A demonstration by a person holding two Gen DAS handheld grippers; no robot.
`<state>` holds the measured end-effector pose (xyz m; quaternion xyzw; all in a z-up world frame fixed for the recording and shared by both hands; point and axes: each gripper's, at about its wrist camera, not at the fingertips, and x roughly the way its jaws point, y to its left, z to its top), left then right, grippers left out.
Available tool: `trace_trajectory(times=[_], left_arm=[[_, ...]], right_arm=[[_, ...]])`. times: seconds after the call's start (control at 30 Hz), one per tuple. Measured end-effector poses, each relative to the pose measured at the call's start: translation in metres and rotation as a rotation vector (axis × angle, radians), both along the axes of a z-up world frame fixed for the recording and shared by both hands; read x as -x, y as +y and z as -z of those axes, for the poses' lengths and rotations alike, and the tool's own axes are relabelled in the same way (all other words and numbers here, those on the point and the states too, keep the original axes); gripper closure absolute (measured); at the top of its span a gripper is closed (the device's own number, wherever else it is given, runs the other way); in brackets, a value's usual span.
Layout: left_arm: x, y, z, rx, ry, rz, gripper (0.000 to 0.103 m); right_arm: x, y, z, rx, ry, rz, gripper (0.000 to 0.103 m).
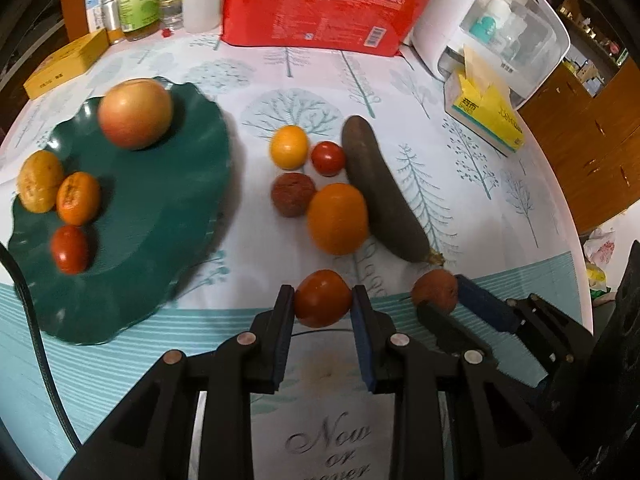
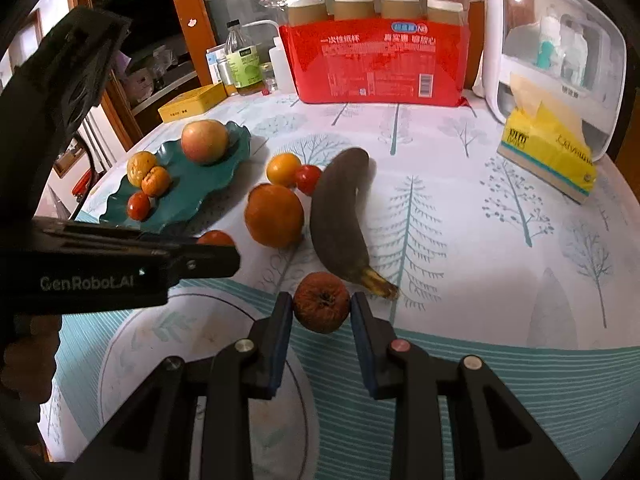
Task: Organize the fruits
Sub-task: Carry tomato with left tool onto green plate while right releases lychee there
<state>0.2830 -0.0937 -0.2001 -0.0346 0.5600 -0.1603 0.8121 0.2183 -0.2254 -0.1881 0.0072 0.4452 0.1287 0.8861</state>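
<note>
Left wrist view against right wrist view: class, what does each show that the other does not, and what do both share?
Only the left wrist view shows the dark wrinkled fruit behind the large orange. Only the right wrist view shows the row of jars above the red pack. Both share the green plate, the blackened banana, and each hand-held gripper closed on a fruit: left on a tomato, right on a shrivelled brown fruit.
</note>
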Motion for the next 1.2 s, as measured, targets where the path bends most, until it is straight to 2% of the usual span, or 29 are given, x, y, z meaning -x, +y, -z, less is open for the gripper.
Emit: trace_trajectory(times=[0.3, 0.67, 0.93, 1.2], left_arm=[[0.007, 0.056, -0.020, 0.014, -0.042, -0.017, 0.076], [0.007, 0.137, -0.034, 0.010, -0.076, -0.041, 0.076], [-0.004, 0.185, -0.028, 0.006, -0.071, -0.060, 0.076], [-0.012, 0.209, -0.015, 0.013, -0.044, -0.067, 0.076]], right_arm=[[0.002, 0.038, -0.024, 0.027, -0.049, 0.020, 0.073], [-0.009, 0.105, -0.038, 0.022, -0.093, 0.014, 0.073], [-0.020, 0.153, -0.036, 0.010, -0.091, -0.003, 0.073], [-0.029, 0.176, -0.030, 0.015, -0.070, -0.013, 0.073]])
